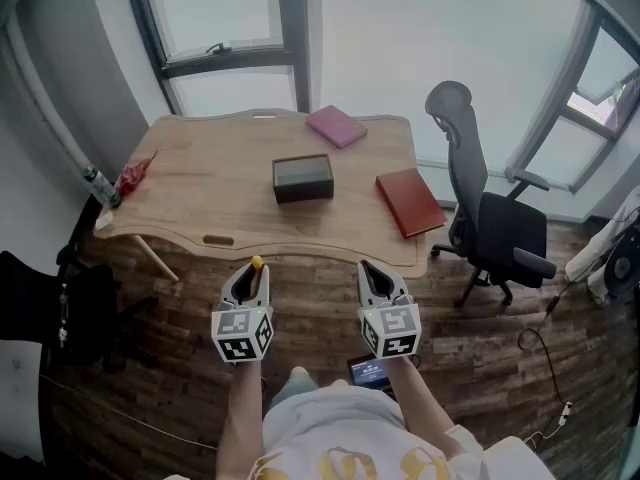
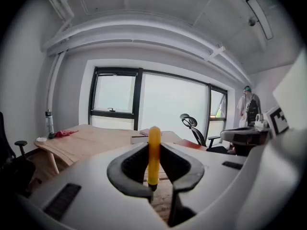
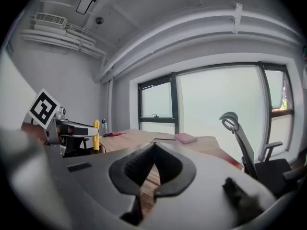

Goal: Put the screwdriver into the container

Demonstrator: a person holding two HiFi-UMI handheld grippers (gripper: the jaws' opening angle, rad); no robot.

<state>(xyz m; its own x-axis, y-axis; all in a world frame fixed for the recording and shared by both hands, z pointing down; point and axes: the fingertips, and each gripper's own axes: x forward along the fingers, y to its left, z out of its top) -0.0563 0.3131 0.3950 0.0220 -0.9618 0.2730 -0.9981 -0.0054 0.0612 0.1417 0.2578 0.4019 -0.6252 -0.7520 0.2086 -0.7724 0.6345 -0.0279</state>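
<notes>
My left gripper (image 1: 254, 273) is shut on a yellow-handled screwdriver (image 2: 153, 155), which stands upright between its jaws; its yellow tip (image 1: 257, 263) shows just short of the table's near edge. The dark box-shaped container (image 1: 303, 178) sits in the middle of the wooden table (image 1: 220, 178), well beyond both grippers. My right gripper (image 1: 375, 276) is held beside the left one, shut with nothing between its jaws (image 3: 152, 150). In the right gripper view the screwdriver (image 3: 96, 135) appears at the left in the other gripper.
A pink book (image 1: 336, 125) lies at the table's far side and a red book (image 1: 409, 201) at its right. A bottle (image 1: 101, 186) and a red wrapper (image 1: 135, 172) sit at the left end. A black office chair (image 1: 490, 218) stands to the right; a phone (image 1: 368, 371) is below.
</notes>
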